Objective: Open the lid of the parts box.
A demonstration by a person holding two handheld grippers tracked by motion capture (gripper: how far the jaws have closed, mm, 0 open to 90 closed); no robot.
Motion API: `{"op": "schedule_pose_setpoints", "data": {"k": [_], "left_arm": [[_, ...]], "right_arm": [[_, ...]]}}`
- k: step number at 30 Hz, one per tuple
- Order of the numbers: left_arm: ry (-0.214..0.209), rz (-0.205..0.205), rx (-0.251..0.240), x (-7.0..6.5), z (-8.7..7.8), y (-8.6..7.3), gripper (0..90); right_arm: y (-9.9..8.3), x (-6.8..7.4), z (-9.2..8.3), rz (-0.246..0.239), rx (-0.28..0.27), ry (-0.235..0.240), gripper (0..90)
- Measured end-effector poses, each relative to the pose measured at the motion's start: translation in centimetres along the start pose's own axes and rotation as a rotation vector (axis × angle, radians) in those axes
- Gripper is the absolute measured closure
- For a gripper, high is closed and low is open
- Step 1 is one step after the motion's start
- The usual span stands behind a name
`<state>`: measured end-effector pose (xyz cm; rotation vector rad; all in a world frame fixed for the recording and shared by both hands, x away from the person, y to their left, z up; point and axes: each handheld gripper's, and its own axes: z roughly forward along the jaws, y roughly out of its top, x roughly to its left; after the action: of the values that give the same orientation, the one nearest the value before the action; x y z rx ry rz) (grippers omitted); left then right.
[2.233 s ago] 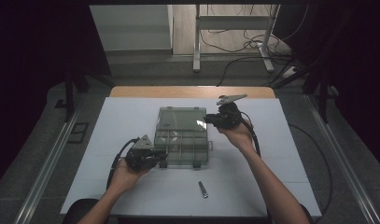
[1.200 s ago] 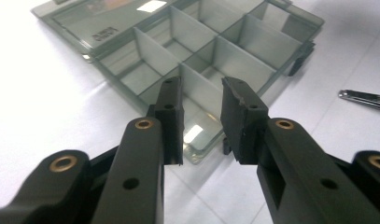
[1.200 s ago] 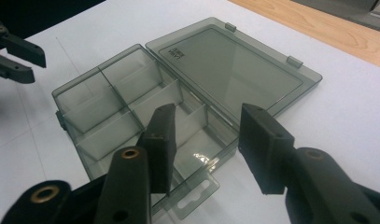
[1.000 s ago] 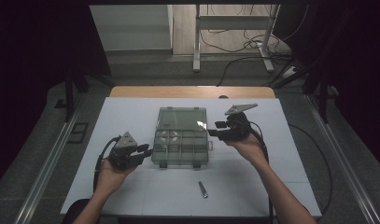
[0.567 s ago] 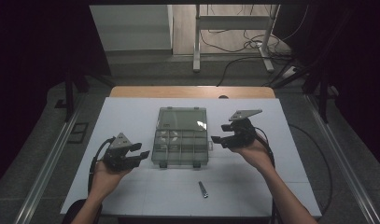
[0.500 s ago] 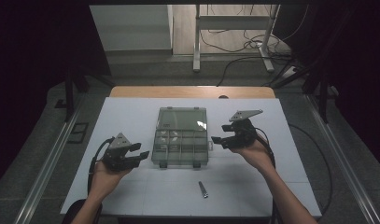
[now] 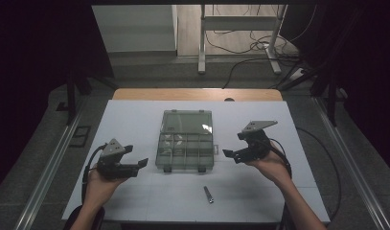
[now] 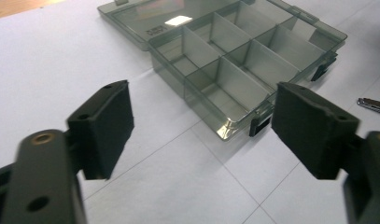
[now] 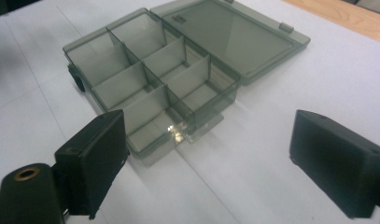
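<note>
Box (image 7: 185, 140) lies mid-surface (image 7: 135, 120), lid laid flat open, compartments bare; opening looks done; left gripper (image 7: 141, 165) and right gripper (image 7: 227, 154) flank it, jaws just opening, released, nothing between; small metal piece (image 7: 208, 194) near front, likely unloaded yet.

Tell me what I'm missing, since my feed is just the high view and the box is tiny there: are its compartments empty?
Observer: Yes. In the left gripper view every compartment of the organizer box is bare.
Operator: Is anything between the left gripper's jaws?
Observer: No. The left gripper has just been opening, and between its jaws lie just the box's near corner and the white table.
Operator: And the right one?
Observer: The right gripper has also just been opening and holds nothing; its view shows a clear tab sticking out from the box's side.
</note>
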<state>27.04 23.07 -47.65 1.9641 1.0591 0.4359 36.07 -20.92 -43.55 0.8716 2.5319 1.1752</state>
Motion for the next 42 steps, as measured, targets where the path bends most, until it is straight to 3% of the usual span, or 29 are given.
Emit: {"op": "schedule_pose_setpoints", "data": {"k": [6, 13, 16, 21, 31, 34, 42], "left_arm": [[0.014, -0.035, -0.020, 0.3, -1.0, -0.6, 12.1], [0.007, -0.058, -0.035, 0.5, -1.8, -1.3, 6.7], [0.032, -0.059, -0.041, 0.6, -2.2, -1.7, 4.4], [0.037, -0.076, -0.057, 0.8, -2.7, -2.2, 3.6], [0.060, -0.080, -0.047, 0.8, -3.4, -3.1, 1.2], [0.064, -0.085, -0.051, 0.9, -3.7, -3.3, 0.9], [0.088, -0.084, -0.060, 0.7, -4.6, -4.0, 0.9]], "right_arm": [[-0.5, 0.4, -0.6, -0.007, 0.007, 0.001, 0.4], [-1.4, 0.4, -1.5, 0.009, 0.002, -0.004, 0.0], [-1.8, 0.4, -2.0, 0.009, -0.010, -0.015, 0.0], [-2.4, 0.6, -2.6, 0.023, -0.014, -0.019, 0.0], [-3.7, 0.7, -3.8, 0.034, -0.041, -0.060, 0.0], [-4.4, 0.9, -4.4, 0.039, -0.072, -0.077, 0.0], [-5.8, 1.2, -5.3, 0.055, -0.073, -0.100, 0.0]]}}
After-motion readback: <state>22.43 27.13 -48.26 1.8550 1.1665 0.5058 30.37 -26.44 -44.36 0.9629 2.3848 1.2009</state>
